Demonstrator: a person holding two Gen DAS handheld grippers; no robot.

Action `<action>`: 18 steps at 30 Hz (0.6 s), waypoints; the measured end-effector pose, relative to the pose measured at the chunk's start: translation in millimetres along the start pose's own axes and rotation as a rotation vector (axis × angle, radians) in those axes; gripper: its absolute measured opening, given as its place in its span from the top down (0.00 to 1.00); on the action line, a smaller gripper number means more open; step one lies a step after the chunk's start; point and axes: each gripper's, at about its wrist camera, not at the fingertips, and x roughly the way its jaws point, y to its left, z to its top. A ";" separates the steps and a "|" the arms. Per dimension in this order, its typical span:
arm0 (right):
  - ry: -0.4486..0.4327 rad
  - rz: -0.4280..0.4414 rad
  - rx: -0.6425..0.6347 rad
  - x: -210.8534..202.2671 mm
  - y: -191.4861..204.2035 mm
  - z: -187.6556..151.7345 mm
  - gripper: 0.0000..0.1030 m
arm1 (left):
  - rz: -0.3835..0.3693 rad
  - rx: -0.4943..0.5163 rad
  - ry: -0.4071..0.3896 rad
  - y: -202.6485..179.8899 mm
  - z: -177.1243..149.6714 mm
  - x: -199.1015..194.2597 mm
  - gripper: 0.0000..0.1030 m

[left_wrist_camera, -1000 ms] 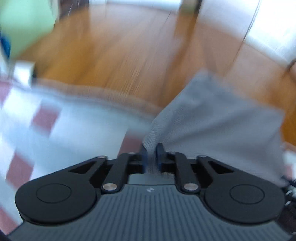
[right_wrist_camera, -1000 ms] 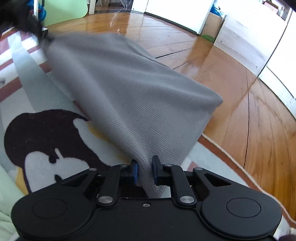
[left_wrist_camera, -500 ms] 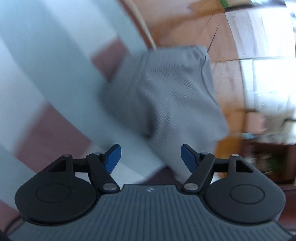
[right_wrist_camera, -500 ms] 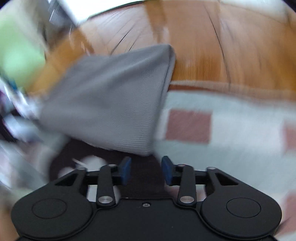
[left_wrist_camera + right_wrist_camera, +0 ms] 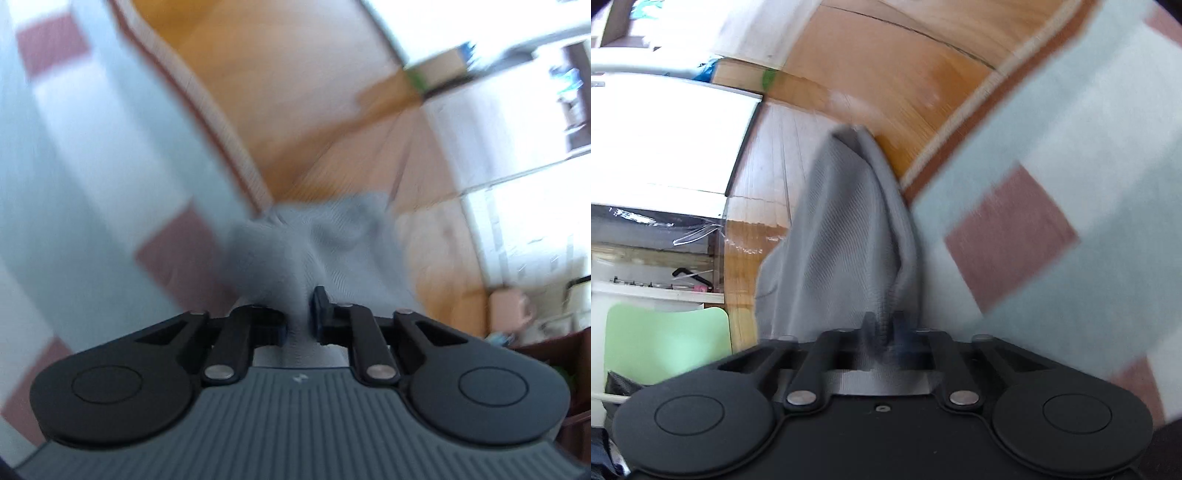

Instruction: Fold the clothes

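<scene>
A grey knit garment (image 5: pixel 332 243) hangs bunched from my left gripper (image 5: pixel 300 320), which is shut on its edge. The same grey garment (image 5: pixel 846 236) shows in the right wrist view as a tall folded drape, and my right gripper (image 5: pixel 884 332) is shut on its lower edge. Both views are motion-blurred. The garment hangs over the border of a pale blue rug with red-brown squares (image 5: pixel 92 177), also in the right wrist view (image 5: pixel 1052 206).
Wooden floor (image 5: pixel 314 110) lies beyond the rug edge. White cabinets (image 5: pixel 657 133) and a light green panel (image 5: pixel 665 343) stand at the left of the right wrist view. Furniture and clutter (image 5: pixel 524 302) sit at the right of the left wrist view.
Half a second ago both grippers were open with the garment loose in front. Now both have shut on the garment again, and both views have swung round.
</scene>
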 end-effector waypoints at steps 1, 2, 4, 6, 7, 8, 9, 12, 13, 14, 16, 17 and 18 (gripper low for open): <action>-0.025 0.005 -0.020 -4.1 4.3 -0.1 0.89 | 0.013 0.042 -0.032 -5.4 5.0 -11.2 0.88; -0.041 -0.002 -0.082 -13.9 12.5 -3.3 0.90 | 0.068 0.119 -0.038 -11.9 6.1 -17.3 0.86; -0.062 -0.028 -0.226 -31.7 26.0 -11.5 0.95 | 0.186 0.253 -0.026 -21.5 3.0 -21.4 0.78; -0.042 -0.086 -0.250 -30.7 19.6 -14.1 0.95 | 0.291 0.296 0.040 -15.9 0.4 -15.6 0.76; -0.032 -0.115 -0.262 -30.3 16.4 -15.4 0.96 | 0.343 0.316 0.073 -13.2 -0.8 -12.7 0.71; -0.023 -0.144 -0.273 -29.7 12.9 -16.7 0.96 | 0.394 0.322 0.090 -11.2 -1.2 -10.7 0.67; -0.016 -0.175 -0.272 -27.8 7.1 -17.7 0.96 | 0.436 0.349 0.067 -15.3 -1.2 -11.6 0.64; -0.025 -0.278 -0.348 -31.2 -4.8 -20.8 0.89 | 0.565 0.468 -0.025 -35.0 -6.8 -16.6 0.58; -0.011 -0.265 -0.348 -33.4 -5.1 -18.9 0.89 | 0.608 0.531 -0.069 -46.4 -12.1 -19.8 0.57; 0.003 -0.253 -0.348 -35.6 -5.3 -17.0 0.87 | 0.587 0.584 -0.098 -56.7 -16.7 -24.5 0.52; 0.041 -0.198 -0.315 -36.7 -8.9 -13.2 0.66 | 0.501 0.656 -0.125 -73.1 -23.6 -28.7 0.44; 0.055 -0.167 -0.294 -37.9 -11.1 -14.1 0.53 | 0.427 0.656 -0.080 -76.9 -27.0 -23.6 0.42; 0.070 -0.137 -0.276 -38.8 -13.1 -15.1 0.49 | 0.352 0.654 -0.035 -80.6 -30.3 -18.4 0.42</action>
